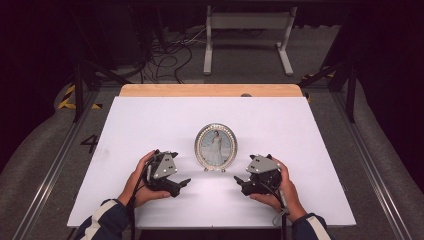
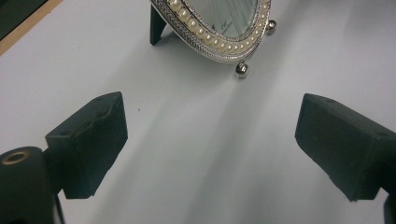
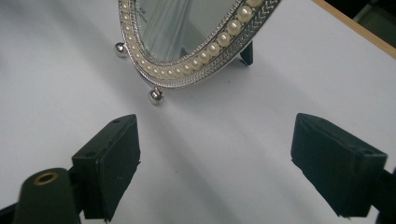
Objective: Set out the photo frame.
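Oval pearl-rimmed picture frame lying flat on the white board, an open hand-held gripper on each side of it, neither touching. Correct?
Not quite: the picture frame stands upright on its ball feet and back prop, as the high view shows. The rest holds: left hand-held gripper and right hand-held gripper flank it, open and clear of it.

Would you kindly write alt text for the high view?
An oval silver pearl-rimmed picture frame stands upright on a white table. A person's hands hold the left gripper and right gripper on either side of it, jaws open and apart from it.
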{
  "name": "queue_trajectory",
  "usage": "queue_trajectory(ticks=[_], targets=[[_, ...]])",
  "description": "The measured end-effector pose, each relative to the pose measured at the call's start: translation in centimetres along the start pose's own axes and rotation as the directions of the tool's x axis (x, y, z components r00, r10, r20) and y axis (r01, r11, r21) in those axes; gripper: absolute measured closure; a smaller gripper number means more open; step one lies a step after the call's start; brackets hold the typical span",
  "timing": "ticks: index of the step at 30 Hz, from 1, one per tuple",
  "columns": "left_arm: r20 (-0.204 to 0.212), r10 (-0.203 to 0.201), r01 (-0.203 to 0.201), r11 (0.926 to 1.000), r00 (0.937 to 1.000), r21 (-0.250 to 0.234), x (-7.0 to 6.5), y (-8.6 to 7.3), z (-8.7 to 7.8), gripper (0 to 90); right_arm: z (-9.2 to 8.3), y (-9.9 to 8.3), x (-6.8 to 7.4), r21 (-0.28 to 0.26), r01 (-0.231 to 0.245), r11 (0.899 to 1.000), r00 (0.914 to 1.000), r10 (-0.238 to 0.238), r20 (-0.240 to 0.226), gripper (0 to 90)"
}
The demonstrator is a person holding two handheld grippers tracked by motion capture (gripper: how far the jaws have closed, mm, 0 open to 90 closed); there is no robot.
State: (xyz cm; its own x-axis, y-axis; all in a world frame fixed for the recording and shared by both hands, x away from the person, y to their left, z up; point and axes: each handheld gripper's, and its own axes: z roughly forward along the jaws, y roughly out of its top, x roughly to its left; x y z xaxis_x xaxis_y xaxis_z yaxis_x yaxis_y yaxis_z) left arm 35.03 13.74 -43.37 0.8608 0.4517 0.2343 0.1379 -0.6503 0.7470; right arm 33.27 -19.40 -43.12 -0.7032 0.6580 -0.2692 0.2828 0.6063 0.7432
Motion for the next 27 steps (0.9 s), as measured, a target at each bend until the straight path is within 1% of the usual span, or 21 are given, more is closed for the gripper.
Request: queue_trajectory(ticks=[3, 8, 10, 12, 13, 15, 18, 19, 21, 25, 27], targets=[[-0.002, 0.001, -0.001, 1.0, 1.0, 0.004, 0.0, -0.3, -0.2, 10.0, -0.2, -0.2, -0.1, -0.004, -0.005, 1.0, 1.0, 0.005, 0.002, 16.4], [-0.006, -0.002, 0.002, 1.0, 1.0, 0.0, 0.2, -1.0, -1.0, 9.8, -0.8, -0.9, -0.5, -0.007, -0.018, 1.0, 0.9996, 0.018, 0.023, 16.6], [-0.016, -0.002, 0.002, 1.0, 0.9999, -0.004, 0.3, -1.2, -1.3, 9.8, -1.0, -1.1, -0.7, -0.008, -0.024, 1.0, 0.9993, 0.024, 0.028, 16.7], [-0.019, -0.015, 0.015, 0.9998, 0.9997, -0.01, 0.4, -1.4, -1.5, 9.8, -1.2, -1.2, -0.9, -0.013, -0.029, 1.0, 0.9991, 0.029, 0.032, 16.8], [-0.021, -0.011, 0.01, 0.9999, 0.9997, -0.006, 0.4, -1.5, -1.6, 9.8, -1.3, -1.3, -1.0, -0.015, -0.031, 0.999, 0.9989, 0.032, 0.035, 16.8], [-0.022, -0.017, 0.016, 0.9998, 0.9996, -0.011, 0.4, -1.6, -1.8, 9.8, -1.5, -1.5, -1.0, -0.014, -0.035, 0.999, 0.9986, 0.035, 0.039, 16.8], [-0.029, -0.013, 0.013, 0.9999, 0.9995, -0.009, 0.5, -1.7, -1.9, 9.8, -1.7, -1.8, -1.2, -0.014, -0.037, 0.999, 0.9984, 0.037, 0.043, 16.8], [-0.027, -0.019, 0.019, 0.9998, 0.9995, -0.005, 0.5, -1.9, -2.1, 9.8, -1.8, -1.8, -1.3, -0.014, -0.038, 0.999, 0.9983, 0.038, 0.043, 16.8], [-0.034, -0.017, 0.017, 0.9998, 0.9993, -0.007, 0.6, -2.0, -2.2, 9.8, -1.9, -2.0, -1.4, -0.011, -0.039, 0.999, 0.998, 0.04, 0.05, 16.8], [-0.037, -0.03, 0.029, 0.9995, 0.9989, -0.013, 0.7, -2.2, -2.5, 9.8, -2.2, -2.2, -1.5, -0.008, -0.045, 0.999, 0.9974, 0.045, 0.056, 16.8], [-0.038, -0.029, 0.029, 0.9995, 0.9988, -0.009, 0.8, -2.4, -2.6, 9.8, -2.3, -2.3, -1.6, -0.01, -0.045, 0.999, 0.9972, 0.045, 0.06, 16.8]])
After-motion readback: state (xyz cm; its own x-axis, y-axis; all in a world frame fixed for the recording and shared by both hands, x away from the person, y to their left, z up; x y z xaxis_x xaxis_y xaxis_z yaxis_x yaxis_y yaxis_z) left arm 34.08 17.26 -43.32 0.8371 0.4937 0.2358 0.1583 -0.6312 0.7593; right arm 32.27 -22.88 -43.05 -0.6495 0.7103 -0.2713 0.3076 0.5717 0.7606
